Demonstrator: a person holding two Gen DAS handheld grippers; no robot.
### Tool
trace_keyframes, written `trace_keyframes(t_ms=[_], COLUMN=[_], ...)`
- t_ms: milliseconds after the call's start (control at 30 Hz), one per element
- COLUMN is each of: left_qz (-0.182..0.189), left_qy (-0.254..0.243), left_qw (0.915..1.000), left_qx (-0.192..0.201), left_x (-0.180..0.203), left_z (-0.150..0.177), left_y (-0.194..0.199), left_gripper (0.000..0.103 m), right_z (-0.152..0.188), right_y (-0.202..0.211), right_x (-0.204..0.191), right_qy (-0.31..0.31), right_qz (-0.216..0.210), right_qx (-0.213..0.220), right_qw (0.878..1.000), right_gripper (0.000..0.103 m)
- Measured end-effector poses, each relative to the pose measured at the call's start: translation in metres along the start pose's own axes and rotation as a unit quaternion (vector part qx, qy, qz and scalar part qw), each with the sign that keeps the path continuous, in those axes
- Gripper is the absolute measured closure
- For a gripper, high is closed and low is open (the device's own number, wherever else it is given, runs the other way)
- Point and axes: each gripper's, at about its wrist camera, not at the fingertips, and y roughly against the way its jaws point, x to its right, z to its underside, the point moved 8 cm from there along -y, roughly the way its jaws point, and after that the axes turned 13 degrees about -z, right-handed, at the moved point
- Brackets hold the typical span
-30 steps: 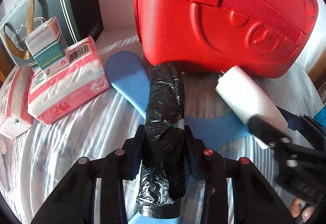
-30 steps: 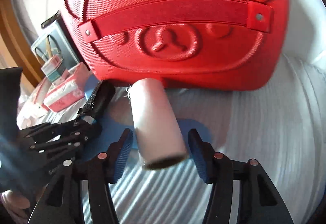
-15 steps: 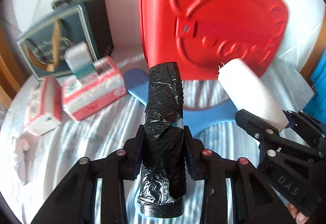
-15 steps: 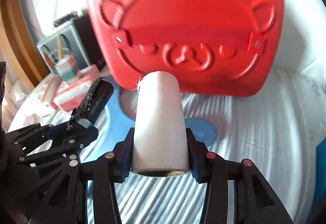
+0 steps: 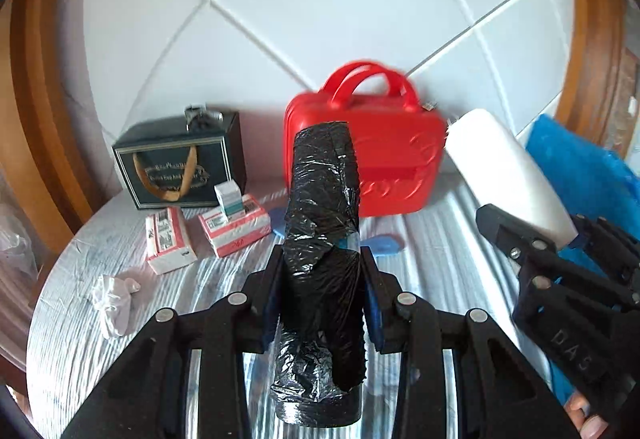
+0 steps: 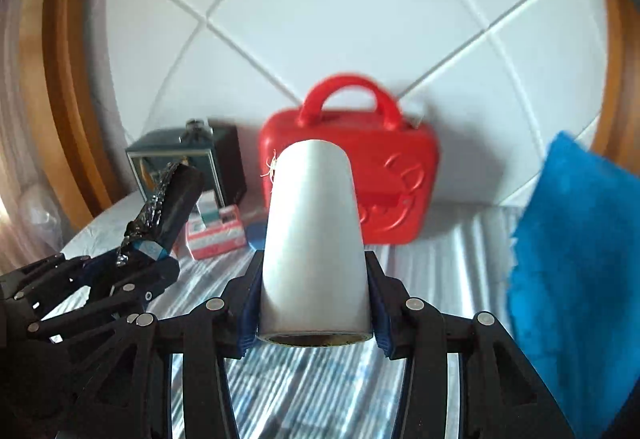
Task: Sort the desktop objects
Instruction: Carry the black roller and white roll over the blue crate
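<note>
Both pairs of jaws were clamped on rolls: the left gripper [image 5: 322, 293] squeezed a black roll of bin bags [image 5: 322, 239], and the right gripper [image 6: 313, 309], whose jaws had just been closing, grasped a white roll [image 6: 314, 243] by its near end. Each roll jutted forward beyond the fingers, held well above the striped tablecloth [image 5: 120, 339]. Behind them stood the red carry case [image 5: 400, 167] against the tiled wall [image 5: 320, 19], then a dark gift bag [image 5: 180, 163] to its left, a blue cloth [image 6: 576, 259] at the right edge, two pink tissue packs [image 5: 236, 227] with a small carton [image 5: 228, 199] on one, a blue flat piece [image 5: 384, 243] on the cloth, and a crumpled white scrap [image 5: 114, 297]. Judging by the grips, the slick plastic wrap of the black roll could slide between the pads, and the white roll, held only near one end, could tip or pivot out if swung quickly. The two rolls also sat close side by side, so a careless turn might knock them together. Compared with a second earlier, both rolls had left the tablecloth, and the case, which then filled each view, appeared small and distant, handles now visible.
</note>
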Motion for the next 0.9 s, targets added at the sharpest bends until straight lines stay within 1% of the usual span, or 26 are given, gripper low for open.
trace_keyframes(t_ms=[67,167,333,400,533,667,733,767,833,900], left_qz=[0.013,0.043,0.091,0.098,0.122,0.153,0.169,0.173,0.189,0.193], left_qy=[-0.003,-0.010,-0.024,-0.032,-0.049,-0.061,-0.062,-0.062,-0.066,-0.074], left_qw=[0.9997,0.9982,0.9927,0.9906,0.9852,0.9804,0.9795,0.9797,0.9784,0.9780], left_qx=[0.020,0.040,0.076,0.089,0.110,0.107,0.091,0.081,0.053,0.031], left_x=[-0.002,0.009,0.049,0.071,0.131,0.207,0.254,0.273,0.322,0.364], left_z=[-0.002,-0.006,-0.017,-0.023,-0.039,-0.059,-0.074,-0.081,-0.097,-0.110], left_y=[0.027,0.071,0.140,0.165,0.209,0.242,0.251,0.252,0.250,0.244], left_gripper=[0.069,0.069,0.069,0.069,0.069,0.069,0.069,0.069,0.069,0.069], right_z=[-0.006,-0.009,-0.013,-0.016,-0.024,-0.032,-0.038,-0.043,-0.050,-0.058], right_y=[0.046,0.109,0.200,0.237,0.304,0.360,0.376,0.386,0.394,0.395], right_x=[-0.008,-0.012,0.005,0.022,0.069,0.137,0.172,0.197,0.233,0.277], right_qy=[0.002,-0.002,-0.018,-0.027,-0.038,-0.043,-0.038,-0.034,-0.032,-0.035], right_qz=[0.020,0.046,0.090,0.106,0.135,0.163,0.169,0.170,0.170,0.174], right_qx=[0.026,0.050,0.078,0.090,0.110,0.115,0.107,0.100,0.086,0.069], right_qw=[0.999,0.998,0.993,0.990,0.984,0.979,0.979,0.980,0.981,0.982], right_gripper=[0.058,0.058,0.058,0.058,0.058,0.058,0.058,0.058,0.058,0.058])
